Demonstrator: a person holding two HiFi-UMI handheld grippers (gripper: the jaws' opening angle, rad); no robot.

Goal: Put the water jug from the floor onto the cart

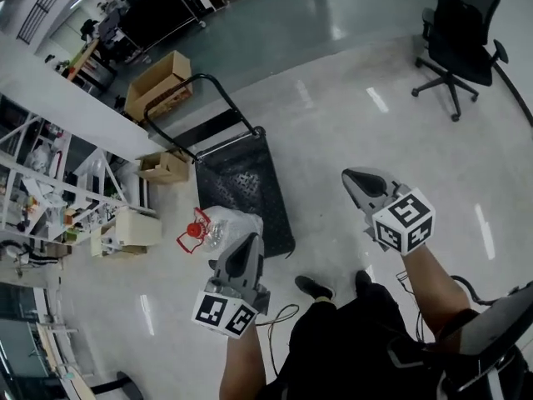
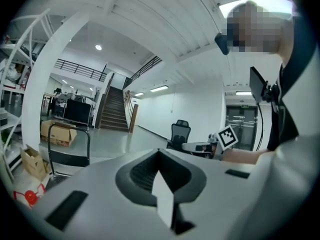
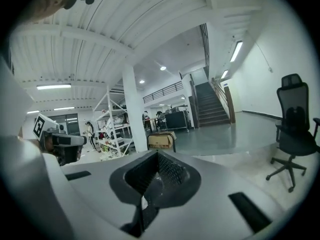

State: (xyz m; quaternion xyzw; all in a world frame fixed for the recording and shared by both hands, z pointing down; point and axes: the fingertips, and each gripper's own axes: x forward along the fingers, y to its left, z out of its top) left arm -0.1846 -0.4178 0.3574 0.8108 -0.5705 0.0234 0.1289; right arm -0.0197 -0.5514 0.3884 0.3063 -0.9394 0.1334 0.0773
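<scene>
While left tongs (image 1: 250, 240) and right tongs (image 1: 351, 176) pressed together, water jug (image 1: 226, 223) just beyond left

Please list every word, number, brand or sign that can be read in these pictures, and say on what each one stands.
No text can be read in any view.
Cubes on the left gripper and the right gripper: black square patterns only, no letters.
Open cardboard box: any print is too blurred to read.
Small green sign above the door: too small to read.
The water jug: no label shows.
</scene>
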